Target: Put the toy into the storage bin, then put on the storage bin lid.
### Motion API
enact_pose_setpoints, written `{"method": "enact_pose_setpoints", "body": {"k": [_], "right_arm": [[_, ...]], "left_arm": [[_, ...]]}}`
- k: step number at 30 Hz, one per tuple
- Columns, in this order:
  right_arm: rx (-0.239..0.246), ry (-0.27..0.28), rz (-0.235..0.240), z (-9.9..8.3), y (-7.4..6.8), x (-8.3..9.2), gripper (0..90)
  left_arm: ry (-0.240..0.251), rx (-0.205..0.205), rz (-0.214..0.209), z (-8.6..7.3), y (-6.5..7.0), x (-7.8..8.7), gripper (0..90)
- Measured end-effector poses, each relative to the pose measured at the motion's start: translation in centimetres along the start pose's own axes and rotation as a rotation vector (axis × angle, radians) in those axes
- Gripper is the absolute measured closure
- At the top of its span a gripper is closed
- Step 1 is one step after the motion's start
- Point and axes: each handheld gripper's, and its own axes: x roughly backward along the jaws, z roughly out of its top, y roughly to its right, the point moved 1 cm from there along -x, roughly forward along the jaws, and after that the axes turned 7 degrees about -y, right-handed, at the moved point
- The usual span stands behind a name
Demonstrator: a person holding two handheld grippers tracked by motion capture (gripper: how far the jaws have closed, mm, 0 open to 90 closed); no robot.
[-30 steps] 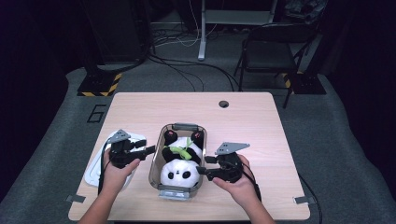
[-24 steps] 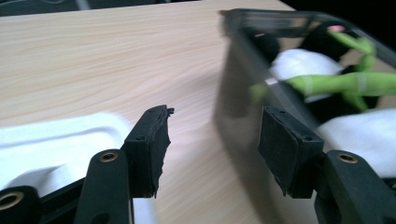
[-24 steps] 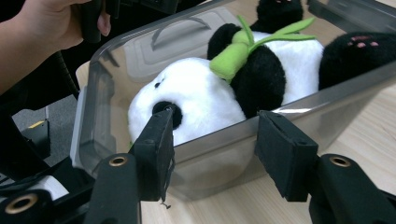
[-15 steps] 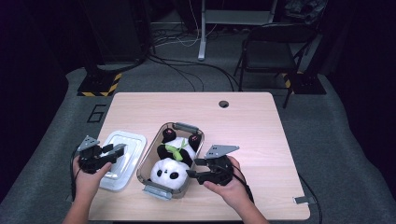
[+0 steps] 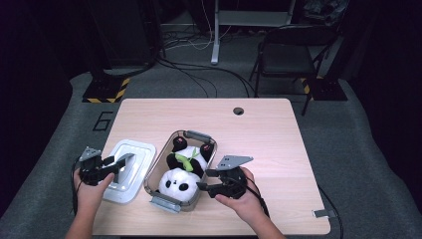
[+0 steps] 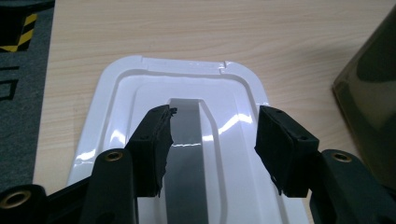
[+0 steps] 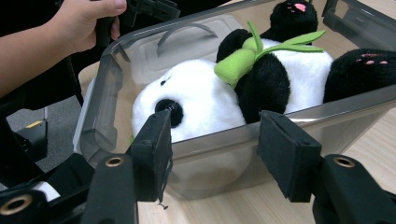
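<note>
A clear grey box [image 5: 191, 134] holds a panda plush [image 5: 181, 172] with a green bamboo sprig. Its white lid [image 5: 130, 152] lies flat to the box's left. My left gripper [image 5: 119, 163] hovers low over that lid. In the left gripper view the lid [image 6: 182, 79] fills the middle, and the left gripper [image 6: 215, 122] has just been closing. Its pads stand either side of the raised grey handle [image 6: 187, 112] without touching it. My right gripper [image 5: 205, 179] is open against the box's right side. In the right gripper view its jaws [image 7: 212, 135] face the wall [image 7: 345, 112], the panda [image 7: 210, 93] behind.
A round cable hole [image 5: 238, 110] sits near the table's far edge. Beyond the table stand a black chair [image 5: 283, 55] and floor cables. The box's brown-tinted corner [image 6: 373, 93] stands just right of the lid. A hand [image 7: 88, 18] shows past the box.
My left gripper left the box's left side and swung out left and down over the white lid. The box now lies skewed on the table. The right gripper barely shifted.
</note>
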Motion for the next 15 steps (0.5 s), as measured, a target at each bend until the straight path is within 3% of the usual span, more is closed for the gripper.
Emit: {"method": "enact_pose_setpoints", "body": {"k": [4, 15], "right_arm": [[0.004, 0.002, 0.004, -0.04, -0.05, 0.02, 44.2], [0.0, -0.001, -0.004, -0.27, 0.1, 0.17, 44.2]], "left_arm": [[0.0, 0.037, 0.006, -0.25, -0.65, -0.22, 42.4], [-0.017, 0.014, 0.048, -0.35, -0.78, -0.71, 42.3]]}}
